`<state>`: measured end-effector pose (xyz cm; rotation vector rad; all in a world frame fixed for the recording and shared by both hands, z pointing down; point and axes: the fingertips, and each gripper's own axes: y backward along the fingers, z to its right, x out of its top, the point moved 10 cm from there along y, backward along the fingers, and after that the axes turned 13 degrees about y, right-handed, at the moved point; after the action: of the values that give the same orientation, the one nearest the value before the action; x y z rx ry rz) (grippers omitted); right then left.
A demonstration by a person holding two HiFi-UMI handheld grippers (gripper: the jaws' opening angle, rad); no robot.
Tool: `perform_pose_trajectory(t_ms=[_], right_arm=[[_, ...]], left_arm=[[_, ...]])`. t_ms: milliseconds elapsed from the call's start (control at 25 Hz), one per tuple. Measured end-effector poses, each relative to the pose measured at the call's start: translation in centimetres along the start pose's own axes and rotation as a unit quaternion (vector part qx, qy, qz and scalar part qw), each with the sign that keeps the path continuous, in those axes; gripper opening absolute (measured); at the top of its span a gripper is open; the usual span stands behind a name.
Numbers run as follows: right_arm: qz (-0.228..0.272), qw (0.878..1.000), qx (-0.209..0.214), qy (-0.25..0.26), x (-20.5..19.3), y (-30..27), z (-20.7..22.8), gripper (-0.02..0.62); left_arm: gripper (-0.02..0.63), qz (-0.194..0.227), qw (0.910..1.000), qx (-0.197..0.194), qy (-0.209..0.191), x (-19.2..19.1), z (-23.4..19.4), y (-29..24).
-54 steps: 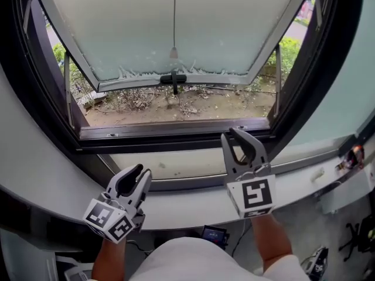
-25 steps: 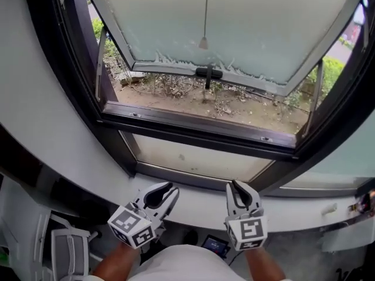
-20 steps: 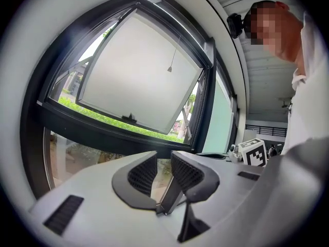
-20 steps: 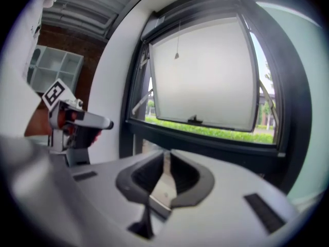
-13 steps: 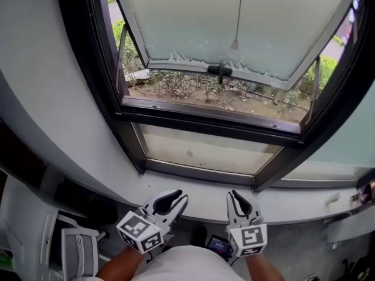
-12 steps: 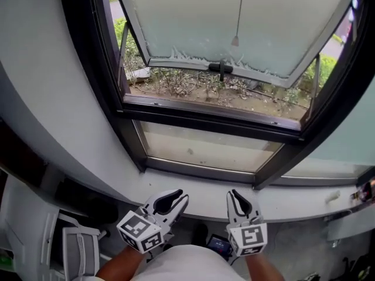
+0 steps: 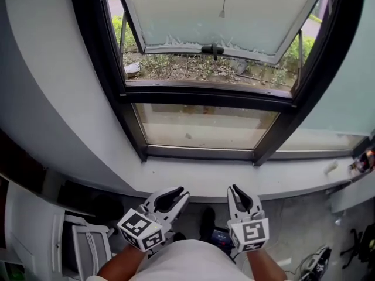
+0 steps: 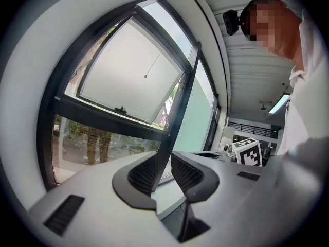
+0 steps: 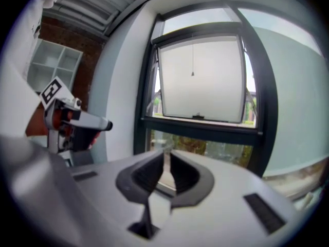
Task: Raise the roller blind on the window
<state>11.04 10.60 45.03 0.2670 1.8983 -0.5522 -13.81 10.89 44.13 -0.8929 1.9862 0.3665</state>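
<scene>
window pane [image 7: 193,10]: frosted pale white | window frame [image 7: 202,93]: black | sill [image 7: 193,183]: light grey | shrubs [image 7: 119,31]: green | left gripper [image 7: 177,191], right gripper [image 7: 234,188] cubes: white, black square markers

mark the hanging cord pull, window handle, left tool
cord pull [image 7: 222,14]: head view, weight at the cord's end.
window handle [image 7: 212,50]: head view, dark crossbar.
left tool [image 7: 180,190]: head view, between its fingertips.

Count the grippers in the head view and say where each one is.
2. The left gripper sits near the bottom edge, left of centre, below the window sill. The right gripper is beside it on the right. No others seem hidden.
</scene>
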Motion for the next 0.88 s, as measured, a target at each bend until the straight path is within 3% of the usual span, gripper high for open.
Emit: perform_pose_trajectory(t_ms=[360, 880], right_arm=[[0.0, 1.0, -0.013, 0.004, 1.3, 3.6, 0.0, 0.052], [0.001, 1.0, 0.021, 0.007, 0.1, 4.7, 4.1, 0.048]], left_arm=[[0.101, 0.0, 0.9999, -0.015, -0.004, -0.2, 3.0, 1.5], [0.101, -0.006, 0.9998, 0.01, 0.015, -3.2, 6.4, -0.8]])
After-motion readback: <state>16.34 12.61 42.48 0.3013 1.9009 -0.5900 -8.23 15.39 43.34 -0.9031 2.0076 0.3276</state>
